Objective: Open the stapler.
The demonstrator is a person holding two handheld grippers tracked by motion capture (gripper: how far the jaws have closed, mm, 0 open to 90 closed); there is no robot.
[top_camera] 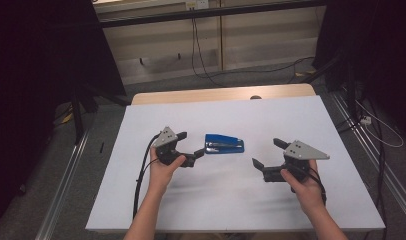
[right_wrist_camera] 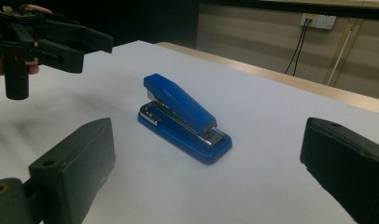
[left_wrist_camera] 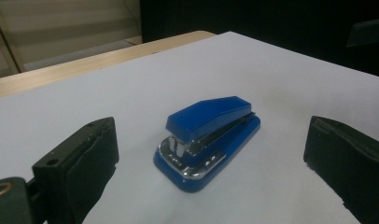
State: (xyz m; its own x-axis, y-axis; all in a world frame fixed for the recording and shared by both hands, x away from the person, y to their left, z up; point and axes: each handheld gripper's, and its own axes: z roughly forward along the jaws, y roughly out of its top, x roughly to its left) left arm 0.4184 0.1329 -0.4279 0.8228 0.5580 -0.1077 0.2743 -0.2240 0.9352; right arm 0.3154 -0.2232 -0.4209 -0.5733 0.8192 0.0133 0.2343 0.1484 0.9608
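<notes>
A blue stapler (top_camera: 224,144) with a chrome mouth lies flat in the middle of the white table top (top_camera: 226,112). My left gripper (top_camera: 191,145) is open just to its left, jaws pointing at it and not touching. My right gripper (top_camera: 267,153) is open a short way to the stapler's right, also apart from it. In the left gripper view the stapler (left_wrist_camera: 208,133) sits ahead between the wide-spread black pads (left_wrist_camera: 82,161), chrome end nearest. The right gripper view has the stapler (right_wrist_camera: 183,116) ahead of its pads (right_wrist_camera: 78,161), with the left gripper (right_wrist_camera: 85,46) beyond.
A strip of wooden table (top_camera: 216,94) shows past the white top's far edge. Cables (top_camera: 196,45) run over the floor and up the wall behind. Dark curtains (top_camera: 41,60) stand at both sides, and metal rails (top_camera: 66,175) run along the floor.
</notes>
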